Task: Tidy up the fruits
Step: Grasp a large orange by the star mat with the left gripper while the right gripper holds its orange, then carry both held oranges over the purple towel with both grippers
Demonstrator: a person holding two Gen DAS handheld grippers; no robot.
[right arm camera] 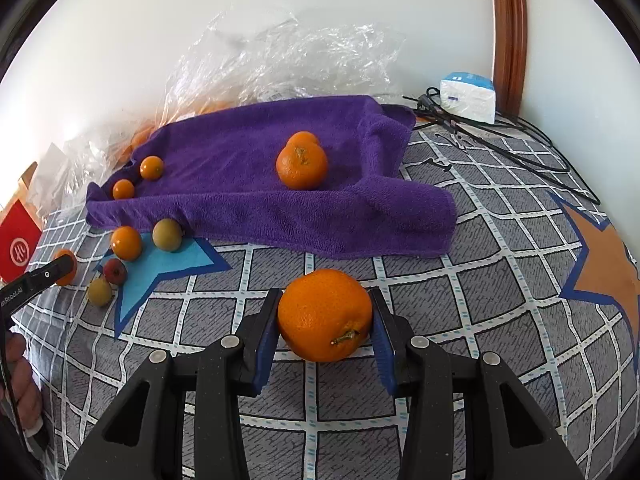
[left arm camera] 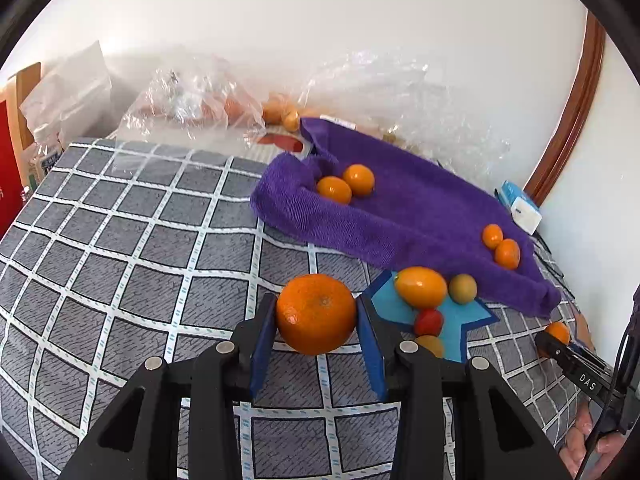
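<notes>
My left gripper (left arm camera: 316,320) is shut on a mandarin (left arm camera: 316,312), held just above the checked bedcover; both blue pads press its sides. My right gripper (right arm camera: 325,320) is shut on a stemmed orange (right arm camera: 325,314) in the same way. Behind them lies a purple towel (right arm camera: 280,184). It carries two mandarins (right arm camera: 302,164), one behind the other, and two small oranges (right arm camera: 151,167) near its left fold. On a blue star patch (right arm camera: 160,268) sit an orange fruit (right arm camera: 126,243), a greenish one (right arm camera: 167,234), a small red one (right arm camera: 115,271) and a yellowish one (right arm camera: 99,291).
Crumpled clear plastic bags (right arm camera: 280,52) with more fruit lie against the white wall. A white-and-blue box (right arm camera: 468,96) and black cables (right arm camera: 500,136) are at the back right by a wooden frame (right arm camera: 510,32). A red box (right arm camera: 18,244) stands at the left. A person's hand (left arm camera: 580,440) holds the right gripper.
</notes>
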